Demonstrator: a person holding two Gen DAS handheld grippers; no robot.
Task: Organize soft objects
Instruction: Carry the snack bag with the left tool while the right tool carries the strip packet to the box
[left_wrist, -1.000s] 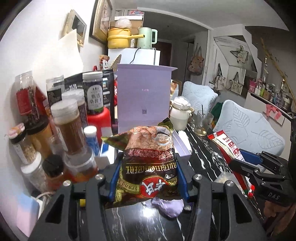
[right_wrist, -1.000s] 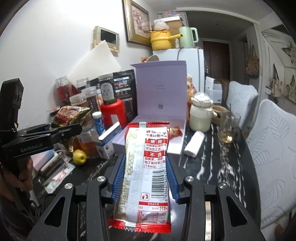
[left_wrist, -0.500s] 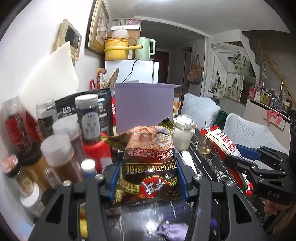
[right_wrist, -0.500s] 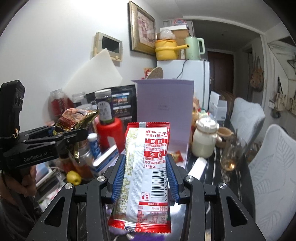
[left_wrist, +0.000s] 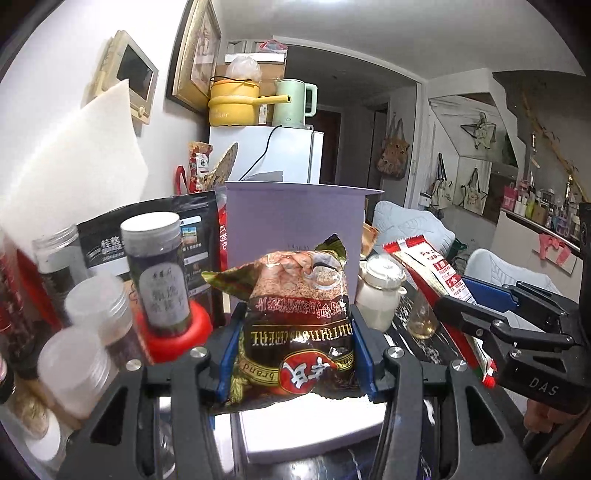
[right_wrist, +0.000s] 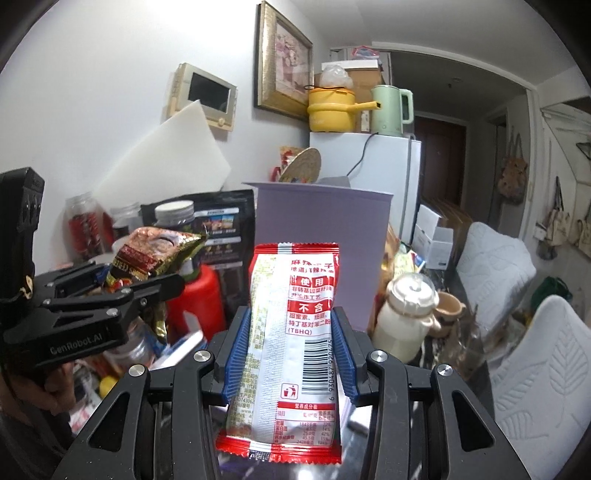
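Note:
My left gripper (left_wrist: 295, 347) is shut on a dark brown cereal bag (left_wrist: 295, 317) with red and gold print, gripped between the blue pads and held above the table. My right gripper (right_wrist: 290, 339) is shut on a red and white snack packet (right_wrist: 291, 332), upright between its pads. In the right wrist view the left gripper (right_wrist: 122, 291) shows at the left with the cereal bag (right_wrist: 147, 254). The right gripper (left_wrist: 491, 314) with the snack packet (left_wrist: 428, 273) appears at the right of the left wrist view. An open lilac box (left_wrist: 295, 225) stands just beyond both bags.
Spice jars (left_wrist: 155, 273) and a red canister (left_wrist: 173, 332) crowd the left. A black pouch (right_wrist: 221, 229) leans behind them. A white lidded jar (right_wrist: 404, 314) and a glass (left_wrist: 421, 317) stand right of the box. White cushioned chairs (right_wrist: 532, 362) line the right side.
Both grippers have moved forward and a little up with their bags, so the lilac box and jars look closer. The purple scrap under the left gripper has dropped out of view.

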